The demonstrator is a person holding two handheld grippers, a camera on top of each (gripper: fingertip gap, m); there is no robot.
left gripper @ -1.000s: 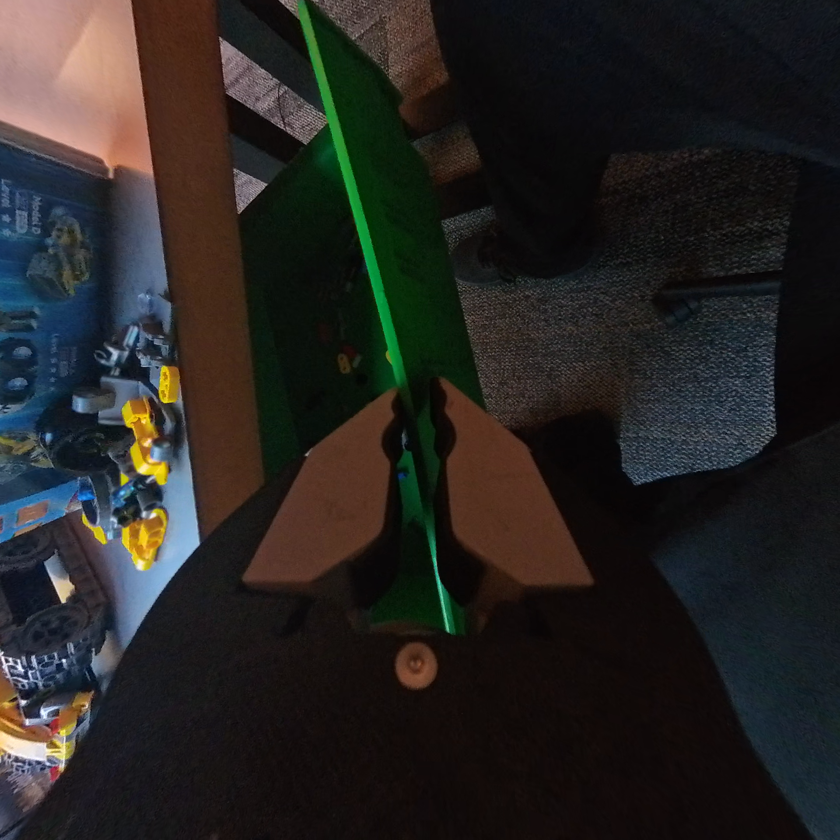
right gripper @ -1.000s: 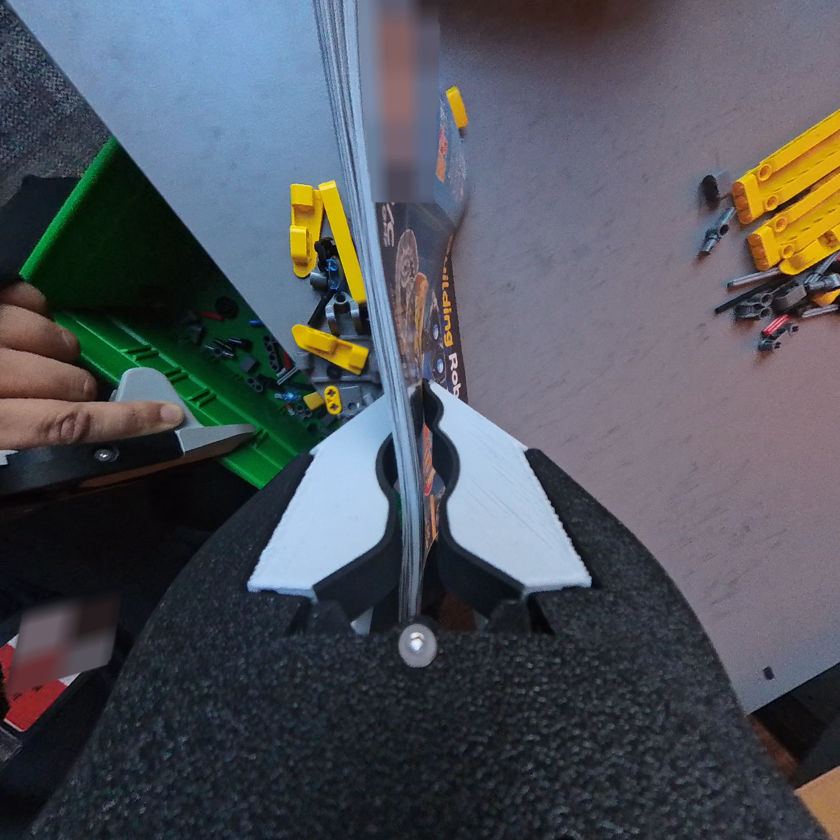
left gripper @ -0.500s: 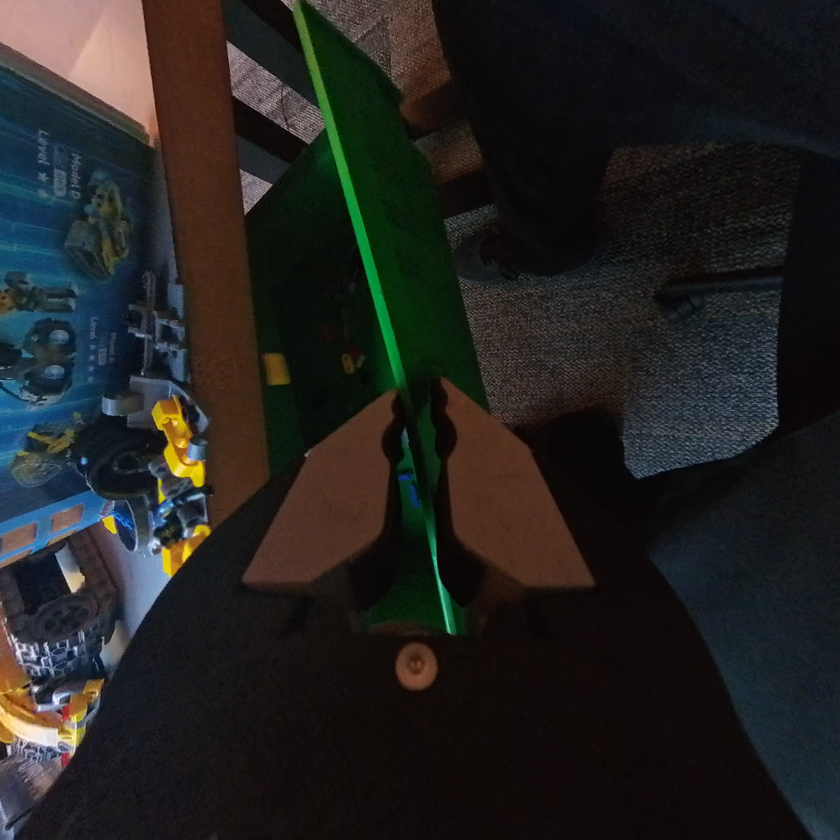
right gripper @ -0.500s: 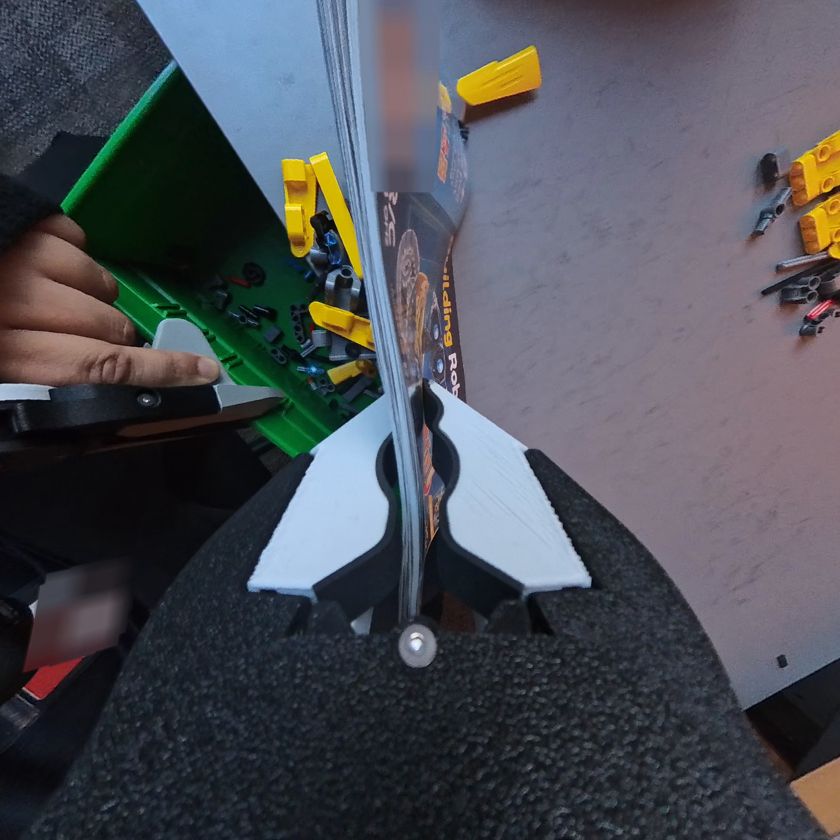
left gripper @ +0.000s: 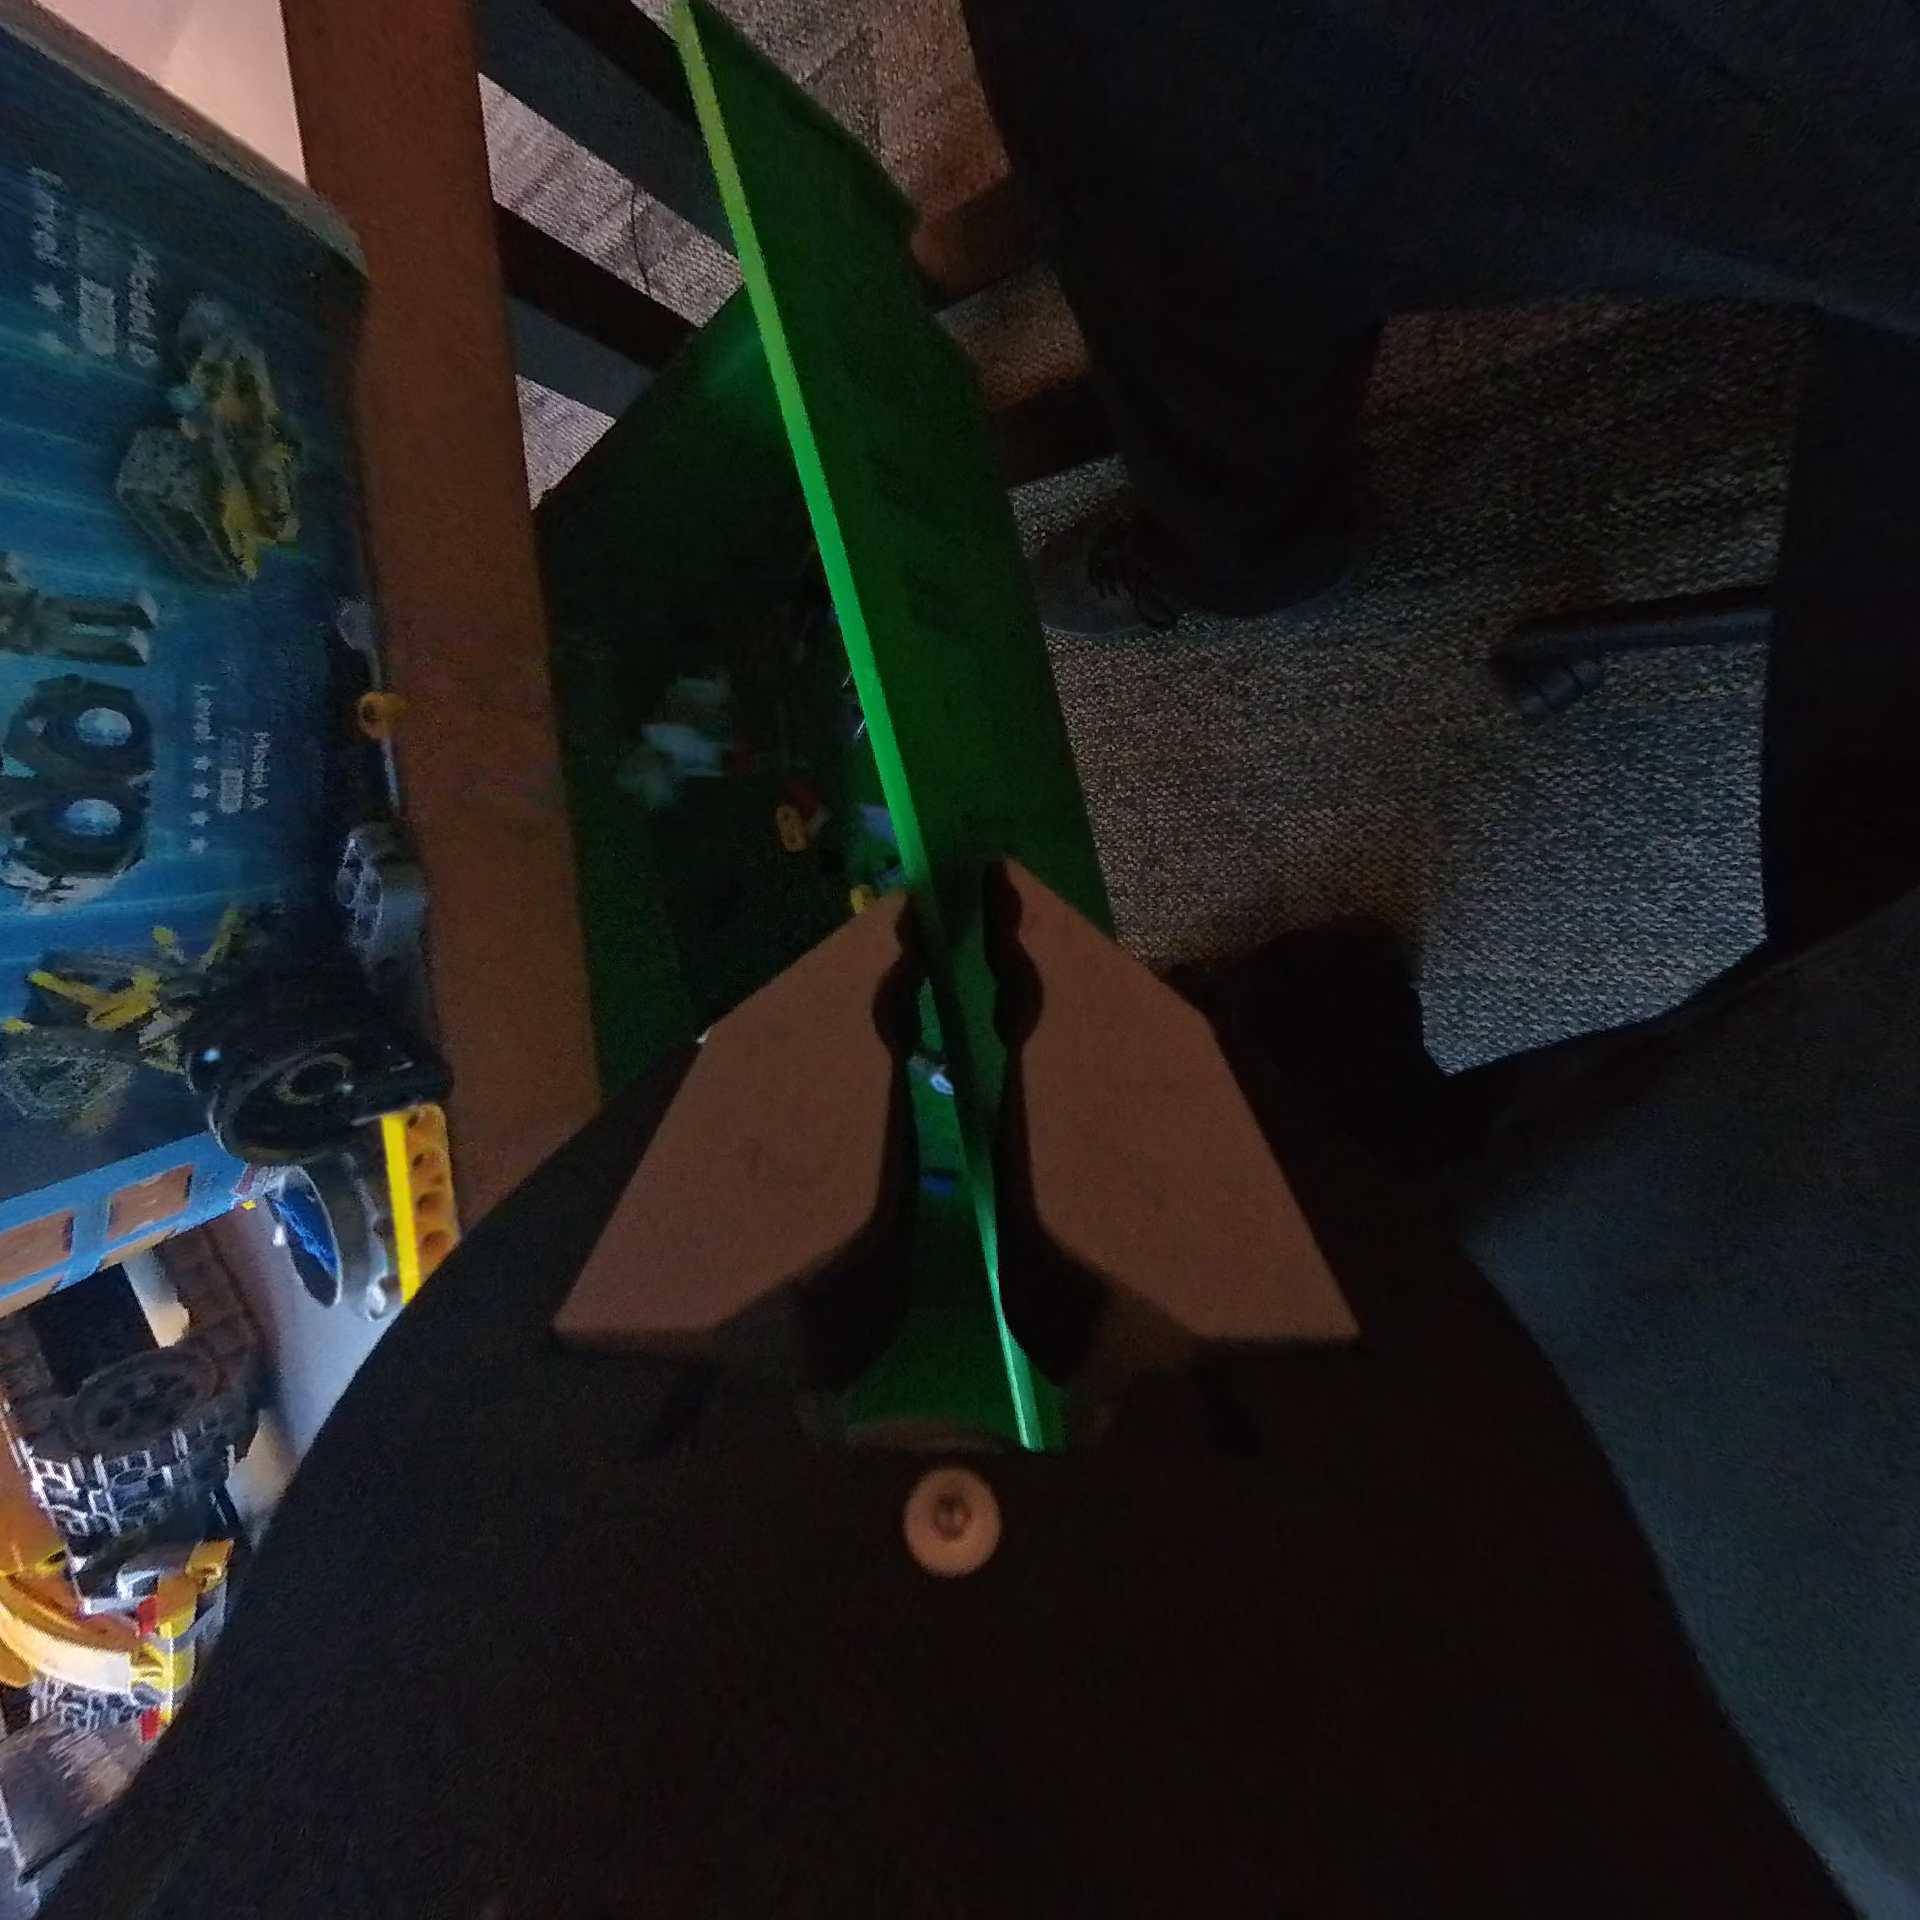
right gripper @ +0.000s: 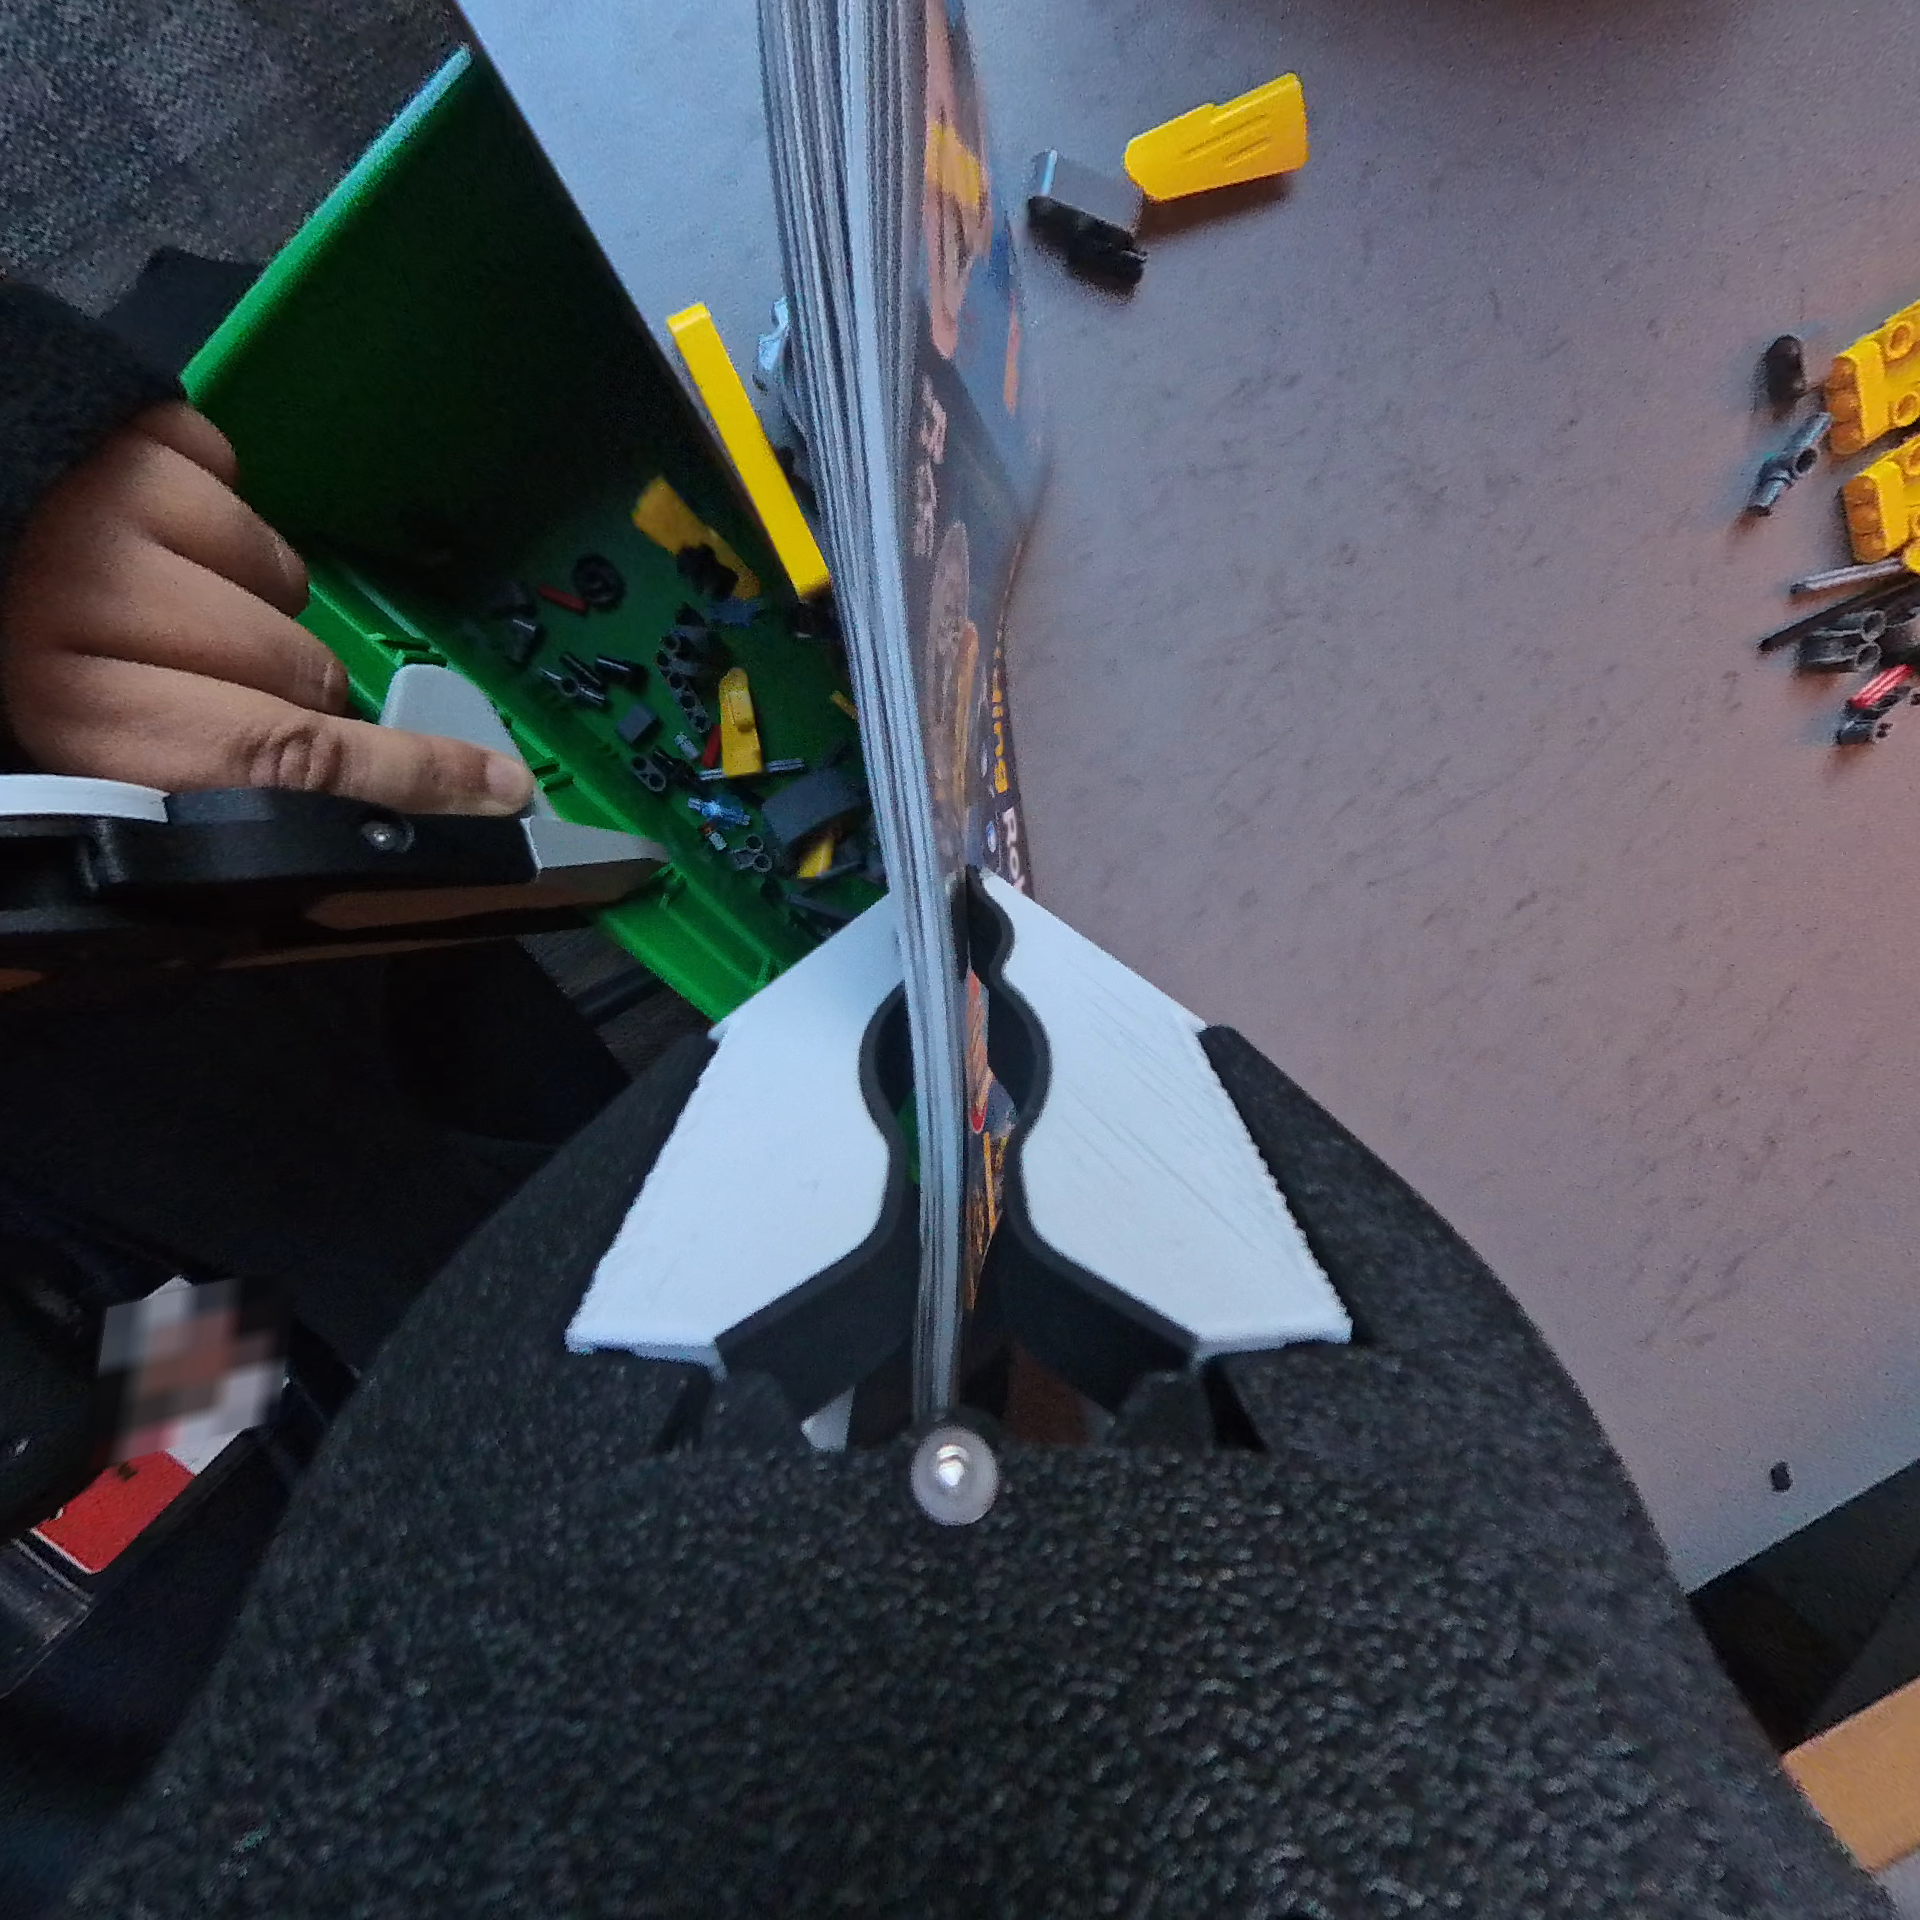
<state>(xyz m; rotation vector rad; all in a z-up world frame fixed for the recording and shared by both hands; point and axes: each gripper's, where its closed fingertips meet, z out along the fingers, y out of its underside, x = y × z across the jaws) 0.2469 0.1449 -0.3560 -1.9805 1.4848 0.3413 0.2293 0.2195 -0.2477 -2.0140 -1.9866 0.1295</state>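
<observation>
My left gripper (left gripper: 948,896) is shut on the rim of a green plastic tray (left gripper: 894,488), held below the table edge. In the right wrist view the tray (right gripper: 416,343) holds several small black, yellow and red building pieces (right gripper: 727,717), and the left gripper (right gripper: 597,847) shows there with a hand on it. My right gripper (right gripper: 948,883) is shut on a printed booklet (right gripper: 894,416), held on edge against the grey table (right gripper: 1403,727) beside the tray. A long yellow beam (right gripper: 743,447) lies at the table edge next to the booklet.
A yellow panel (right gripper: 1216,135) and a dark block (right gripper: 1086,223) lie on the table beyond the booklet. Yellow beams and dark pins (right gripper: 1860,540) sit at the right. In the left wrist view a blue printed box (left gripper: 145,623) and toy wheels (left gripper: 301,1081) lie past the wooden table edge (left gripper: 436,623); carpet (left gripper: 1351,779) below. Some 12 cm of space lies between my two pairs of fingers.
The booklet has swept leftward across the table, and yellow and black pieces have gone over the edge into the green tray. The tray now holds more pieces.
</observation>
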